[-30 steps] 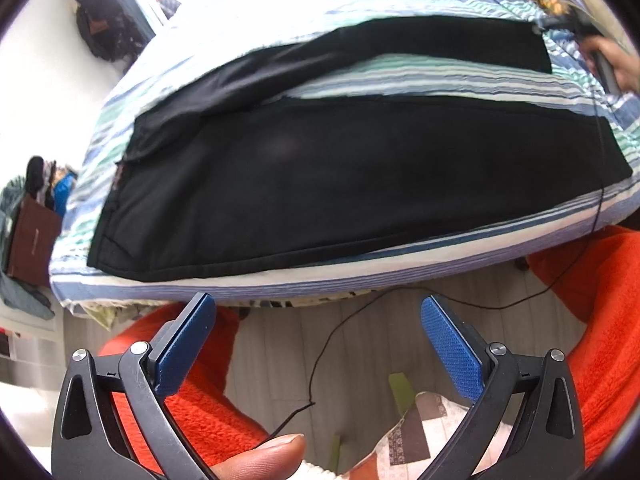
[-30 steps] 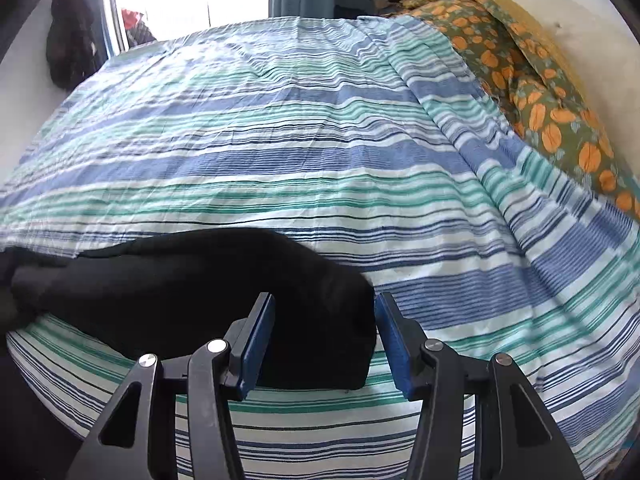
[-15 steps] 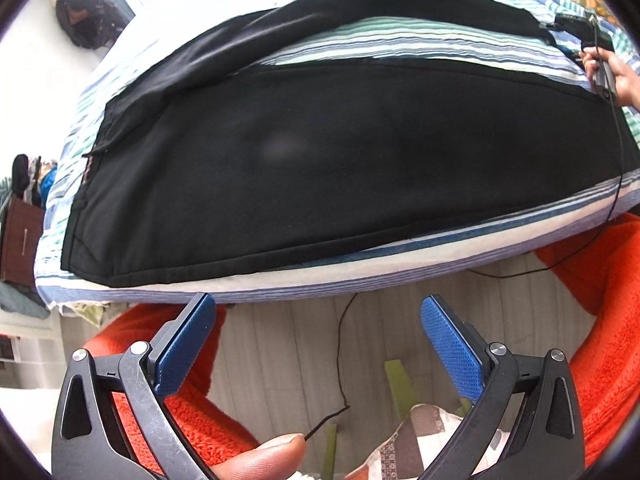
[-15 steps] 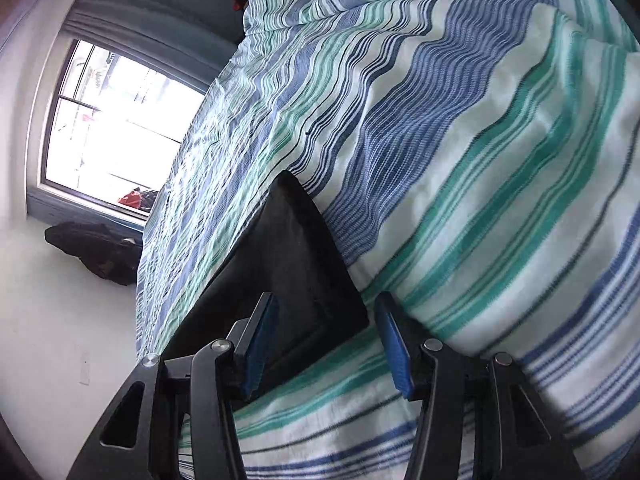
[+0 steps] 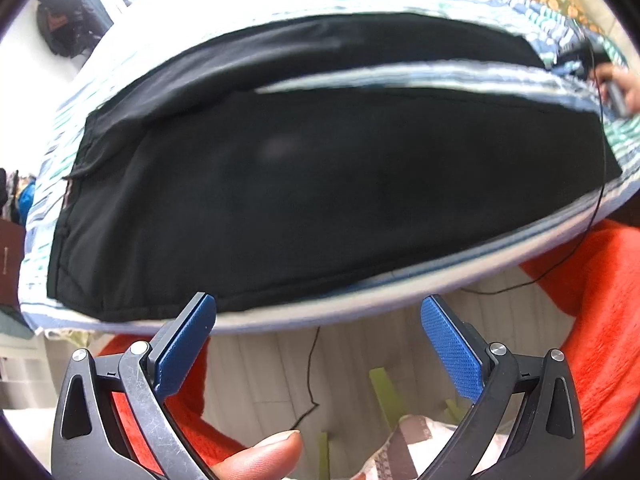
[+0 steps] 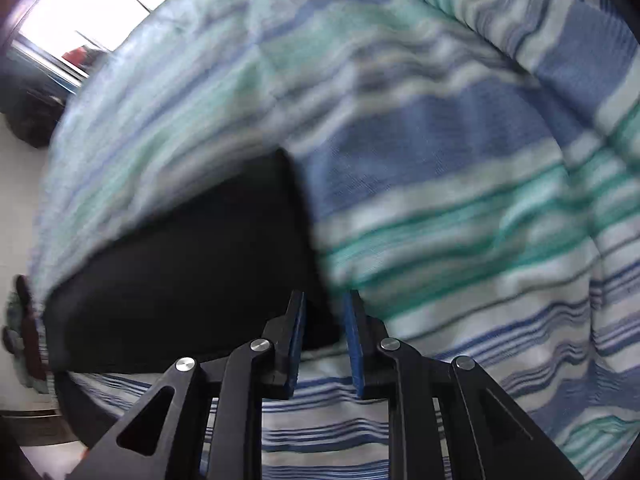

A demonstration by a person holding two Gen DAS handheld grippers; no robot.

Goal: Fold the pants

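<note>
My right gripper (image 6: pixel 323 336) has just been closing, its blue pads now narrowly apart with the hem corner of the black cloth pants (image 5: pixel 340 184) between them; whether they already pinch it I cannot tell. My left gripper (image 5: pixel 318 320) stands wide apart and holds nothing, hovering steeply downward at the bed's near edge. The pants lie flat, smooth and matte, legs spread along the blue, green and white striped bed sheet (image 6: pixel 440 152), which is softly wrinkled.
</note>
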